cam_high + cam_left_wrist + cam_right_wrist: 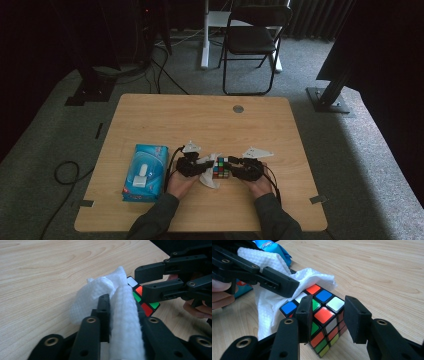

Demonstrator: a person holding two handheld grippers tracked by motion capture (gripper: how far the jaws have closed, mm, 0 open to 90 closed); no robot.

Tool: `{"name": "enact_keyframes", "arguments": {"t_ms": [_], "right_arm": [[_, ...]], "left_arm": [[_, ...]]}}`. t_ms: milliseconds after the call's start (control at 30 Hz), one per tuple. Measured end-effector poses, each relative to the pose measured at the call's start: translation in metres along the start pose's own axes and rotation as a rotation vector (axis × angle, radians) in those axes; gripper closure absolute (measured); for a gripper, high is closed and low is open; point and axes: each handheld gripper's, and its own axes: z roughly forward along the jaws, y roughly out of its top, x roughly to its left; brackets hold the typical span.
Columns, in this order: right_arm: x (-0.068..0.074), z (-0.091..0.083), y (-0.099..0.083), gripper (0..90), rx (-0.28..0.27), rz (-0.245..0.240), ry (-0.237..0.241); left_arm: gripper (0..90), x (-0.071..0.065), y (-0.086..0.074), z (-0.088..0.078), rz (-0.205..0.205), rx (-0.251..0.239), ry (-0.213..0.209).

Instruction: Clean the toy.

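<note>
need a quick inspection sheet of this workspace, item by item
surface: wooden table, round grommet near the far edge
job's things: Rubik's cube on the table; white tissue draped against it
clutter: blue tissue pack left of the hands
grippers: left tool has the tissue between its jaws; right tool shut on the cube's sides
cables: one trailing from each tool; black cable looped on the floor
surroundings: grey carpet, black folding chair beyond the table, dark curtains
</note>
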Motion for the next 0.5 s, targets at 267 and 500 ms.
{"name": "enact_keyframes", "arguments": {"t_ms": [267, 500], "right_arm": [[0.0, 0.0, 0.0, 59.6, 0.0, 0.001, 0.0], [-0.0006, -0.0001, -0.0002, 59.7, -0.001, 0.001, 0.005]], "left_arm": [[84.4, 0.0024, 0.0, -0.0017, -0.015, 0.002, 0.015], [86.9, -0.0027, -0.0039, 0.0044, 0.009, 0.031, 0.02]]}}
